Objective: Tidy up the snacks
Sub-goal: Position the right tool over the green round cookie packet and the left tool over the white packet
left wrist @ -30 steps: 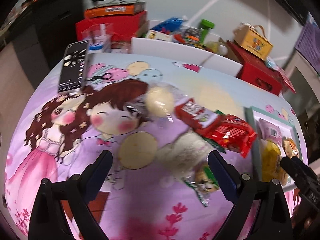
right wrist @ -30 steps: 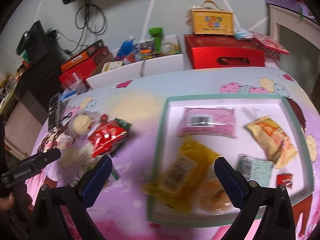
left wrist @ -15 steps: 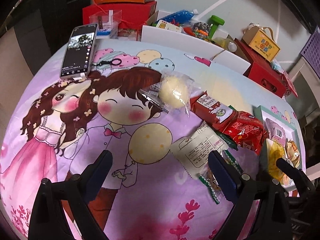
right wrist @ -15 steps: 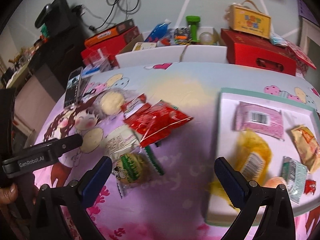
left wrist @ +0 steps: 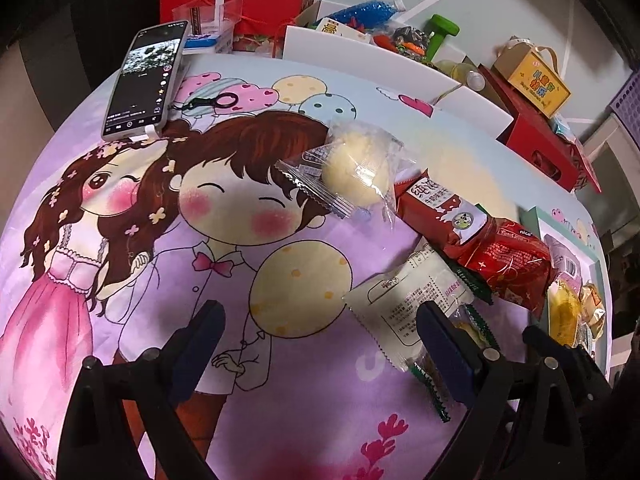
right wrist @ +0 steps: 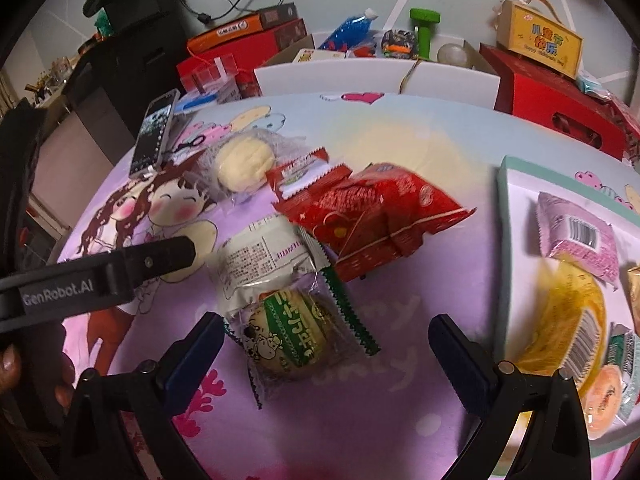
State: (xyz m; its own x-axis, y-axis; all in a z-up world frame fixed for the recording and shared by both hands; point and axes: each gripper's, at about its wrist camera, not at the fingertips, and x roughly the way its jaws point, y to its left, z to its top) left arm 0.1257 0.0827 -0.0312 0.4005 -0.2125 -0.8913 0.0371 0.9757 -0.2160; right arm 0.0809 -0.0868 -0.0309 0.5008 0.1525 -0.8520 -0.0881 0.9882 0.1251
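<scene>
Loose snacks lie on the cartoon tablecloth: a pale bun (right wrist: 244, 164) in clear wrap, a red bag (right wrist: 372, 212), a white packet (right wrist: 264, 264) and a green-labelled round cake (right wrist: 292, 336). My right gripper (right wrist: 326, 328) is open just above the green-labelled cake, which lies between its fingers. The mint-rimmed tray (right wrist: 505, 240) at the right holds a pink packet (right wrist: 576, 236), a yellow packet (right wrist: 572, 320) and other snacks. My left gripper (left wrist: 318, 316) is open over the cloth, its right finger beside the white packet (left wrist: 408, 300). The bun (left wrist: 356, 172) and red bag (left wrist: 508, 264) lie beyond it.
A phone (left wrist: 146, 80) lies at the cloth's far left. Red boxes (right wrist: 560, 104), a yellow carton (right wrist: 540, 44) and a white bin of oddments (right wrist: 376, 76) line the back edge. A hand (right wrist: 8, 364) holds the left gripper's handle at the left.
My right gripper has swung left from over the tray to the loose pile, and the yellow packet now lies in the tray. The left gripper has drawn back and slightly left.
</scene>
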